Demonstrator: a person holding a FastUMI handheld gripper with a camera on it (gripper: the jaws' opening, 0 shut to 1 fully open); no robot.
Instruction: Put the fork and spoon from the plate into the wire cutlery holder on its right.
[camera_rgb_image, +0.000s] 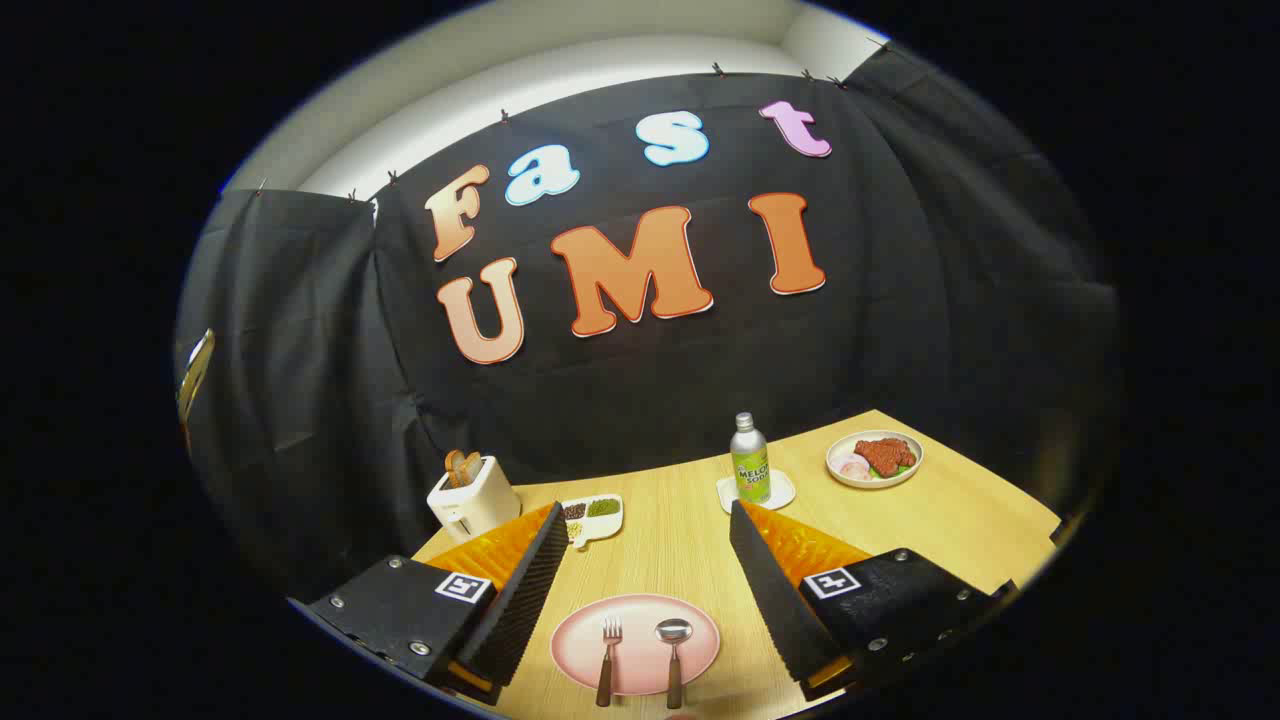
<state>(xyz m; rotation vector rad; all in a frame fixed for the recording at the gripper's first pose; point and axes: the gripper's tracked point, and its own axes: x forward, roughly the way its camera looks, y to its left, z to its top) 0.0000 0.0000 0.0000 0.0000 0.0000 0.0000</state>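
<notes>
A pink plate lies on the wooden table, low between my two fingers. On it rest a fork on the left and a spoon on the right, both with brown handles pointing toward me. My gripper is open and raised above the table, its fingers spread wide to either side of the plate with nothing between them.
Beyond the fingers stand a white toaster with toast, a small white dish of seeds, a soda bottle on a white coaster, and a plate of food at the far right. Black cloth walls the table's far side.
</notes>
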